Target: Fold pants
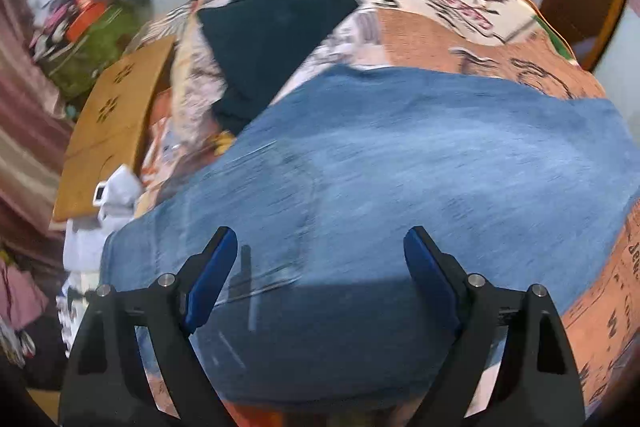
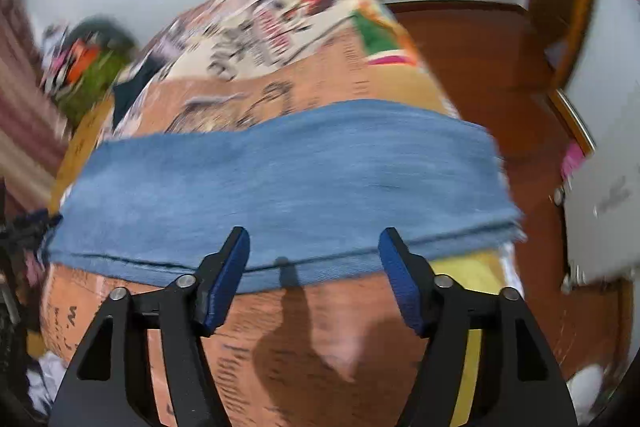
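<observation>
Blue denim pants [image 1: 400, 163] lie flat across a bed with a printed orange and cream cover [image 1: 432, 39]. In the right wrist view the pants [image 2: 280, 179] show as a folded band with stacked edges at the near side. My left gripper [image 1: 320, 247] is open and empty, above the near part of the pants. My right gripper [image 2: 314, 247] is open and empty, above the near edge of the pants, with its shadow on the bed cover [image 2: 280, 331].
A dark folded garment [image 1: 268, 39] lies on the bed beyond the pants. A wooden board [image 1: 116, 123] and a pile of clutter [image 1: 84, 35] stand at the left. Wooden floor [image 2: 480, 67] and a white door [image 2: 600, 187] are at the right.
</observation>
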Tool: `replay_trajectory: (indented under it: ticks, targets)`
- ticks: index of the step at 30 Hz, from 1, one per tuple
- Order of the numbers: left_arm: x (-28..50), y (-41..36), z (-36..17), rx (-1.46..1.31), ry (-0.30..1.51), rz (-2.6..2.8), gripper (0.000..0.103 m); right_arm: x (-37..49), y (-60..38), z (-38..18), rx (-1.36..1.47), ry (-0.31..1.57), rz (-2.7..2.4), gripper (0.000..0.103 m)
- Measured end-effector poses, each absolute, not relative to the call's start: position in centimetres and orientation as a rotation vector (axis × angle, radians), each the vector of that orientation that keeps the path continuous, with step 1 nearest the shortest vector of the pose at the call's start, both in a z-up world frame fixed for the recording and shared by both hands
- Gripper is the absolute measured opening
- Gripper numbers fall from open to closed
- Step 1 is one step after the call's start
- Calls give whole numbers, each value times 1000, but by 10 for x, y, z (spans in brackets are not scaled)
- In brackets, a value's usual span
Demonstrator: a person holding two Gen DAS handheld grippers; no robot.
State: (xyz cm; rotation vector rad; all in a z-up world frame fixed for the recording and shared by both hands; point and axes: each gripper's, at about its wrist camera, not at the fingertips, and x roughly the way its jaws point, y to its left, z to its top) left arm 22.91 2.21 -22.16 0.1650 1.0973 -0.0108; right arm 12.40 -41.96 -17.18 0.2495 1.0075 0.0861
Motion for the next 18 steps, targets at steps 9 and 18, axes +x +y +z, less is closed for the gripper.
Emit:
replay_trajectory:
  ticks: [9,18]
  targets:
    - [250,-41,-225,264,1105,-104,87,105,-494,-188,521,954,-78,69]
    - [264,-75,-230,267,1123,-147,87,119,-518,-247,844,1068,-49,70]
